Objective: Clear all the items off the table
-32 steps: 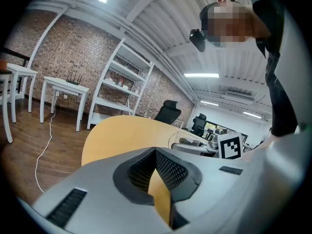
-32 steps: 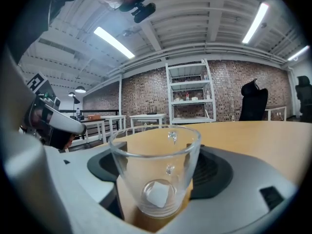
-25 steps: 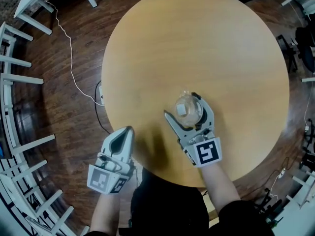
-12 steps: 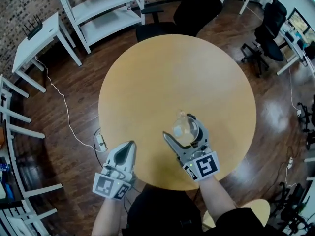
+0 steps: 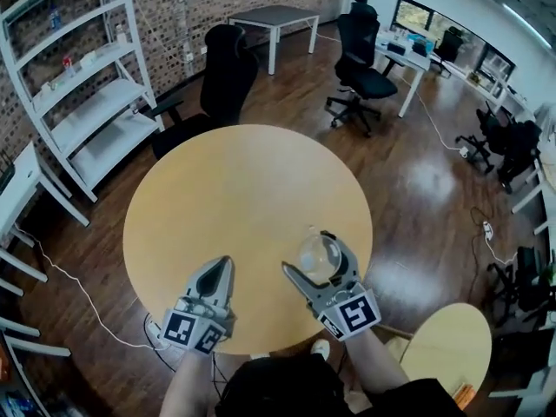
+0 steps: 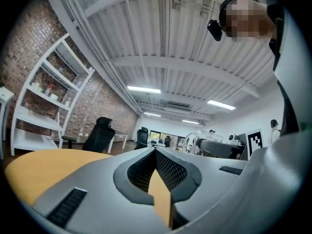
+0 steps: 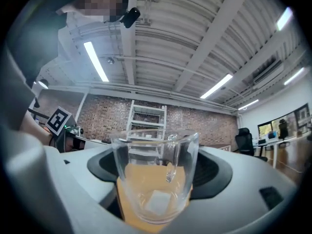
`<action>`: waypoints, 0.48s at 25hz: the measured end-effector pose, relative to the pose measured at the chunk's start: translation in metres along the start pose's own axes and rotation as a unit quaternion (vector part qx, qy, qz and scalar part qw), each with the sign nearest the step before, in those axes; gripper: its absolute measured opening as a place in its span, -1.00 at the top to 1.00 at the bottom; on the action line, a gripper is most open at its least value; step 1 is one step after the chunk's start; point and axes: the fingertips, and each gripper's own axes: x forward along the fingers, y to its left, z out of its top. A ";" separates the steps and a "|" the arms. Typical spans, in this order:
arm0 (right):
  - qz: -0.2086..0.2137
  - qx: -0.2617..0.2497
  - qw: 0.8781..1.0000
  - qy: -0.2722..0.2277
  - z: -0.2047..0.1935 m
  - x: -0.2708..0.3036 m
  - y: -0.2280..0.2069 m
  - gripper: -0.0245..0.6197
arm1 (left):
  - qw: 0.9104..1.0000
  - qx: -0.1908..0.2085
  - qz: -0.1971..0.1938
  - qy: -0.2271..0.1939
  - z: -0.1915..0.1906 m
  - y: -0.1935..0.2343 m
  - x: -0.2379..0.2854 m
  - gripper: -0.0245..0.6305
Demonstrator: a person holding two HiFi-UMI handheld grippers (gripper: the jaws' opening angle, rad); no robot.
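A clear glass tumbler (image 5: 320, 257) with a small white square at its bottom is gripped between the jaws of my right gripper (image 5: 310, 252), held over the near right part of the round wooden table (image 5: 234, 198). In the right gripper view the tumbler (image 7: 155, 179) stands upright between the two grey fingers of that gripper (image 7: 156, 165). My left gripper (image 5: 222, 266) hovers over the near edge of the table, its fingers meeting at the tips with nothing between them. In the left gripper view that gripper (image 6: 155, 152) points level across the tabletop. No other object shows on the table.
Black office chairs (image 5: 228, 68) (image 5: 360, 50) stand beyond the table. A white shelf unit (image 5: 82, 102) is at the back left. A small round wooden table (image 5: 447, 346) sits at the lower right. White desks line the far right wall, and a cable (image 5: 78, 289) lies on the floor at the left.
Both grippers have risen and tipped up toward level, the tumbler staying in the right one. The head view has pulled back and now takes in the whole table and the room.
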 end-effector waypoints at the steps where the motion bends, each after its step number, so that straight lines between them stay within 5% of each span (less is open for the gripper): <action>1: -0.021 -0.001 1.000 -0.001 0.003 -0.015 -0.015 -0.33 | 1.000 -0.005 -0.021 0.001 -0.003 -0.015 0.014 0.92; 7: -0.141 -0.015 0.990 0.004 0.020 -0.130 -0.098 -0.33 | 0.989 -0.044 -0.135 0.026 -0.046 -0.126 0.088 0.92; 12: -0.242 -0.032 0.970 0.014 0.025 -0.246 -0.168 -0.33 | 0.967 -0.070 -0.236 0.057 -0.090 -0.244 0.135 0.92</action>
